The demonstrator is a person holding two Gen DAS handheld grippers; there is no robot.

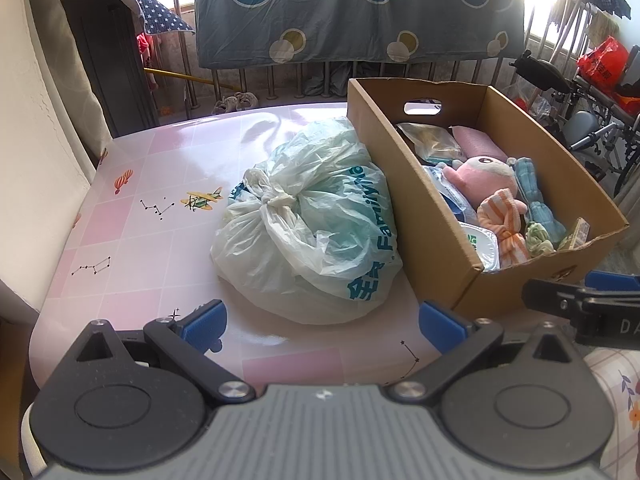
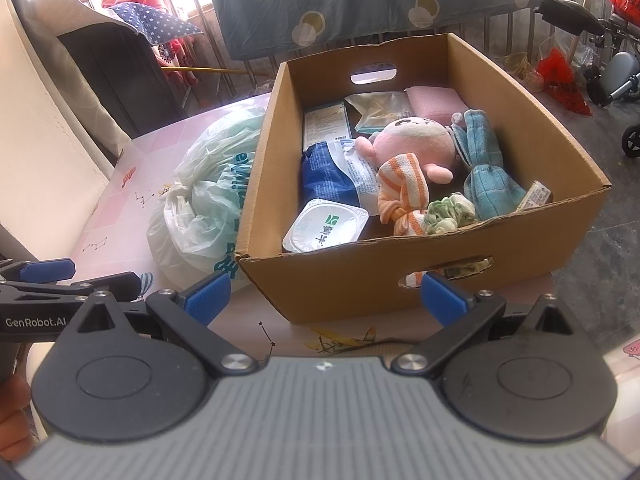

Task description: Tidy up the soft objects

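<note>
A cardboard box (image 1: 436, 216) (image 2: 360, 280) stands on the pink table (image 1: 132, 240). It holds a pink plush toy (image 1: 484, 176) (image 2: 412, 140), an orange-striped cloth (image 1: 502, 220) (image 2: 402, 192), a blue cloth (image 1: 534, 196) (image 2: 486, 168), a green cloth (image 2: 450, 210), a pink pad (image 2: 434, 100) and food packets. A tied white plastic bag (image 1: 308, 224) (image 2: 200, 204) lies left of the box. My left gripper (image 1: 322, 320) is open and empty before the bag. My right gripper (image 2: 326, 296) is open and empty before the box's near wall.
A yogurt cup (image 2: 326, 226) and a blue packet (image 2: 328, 172) lie in the box. A patterned sheet (image 1: 356, 12) hangs on railings behind. A dark cabinet (image 1: 108, 72) stands at the back left. A wheelchair (image 1: 592, 120) is at the right.
</note>
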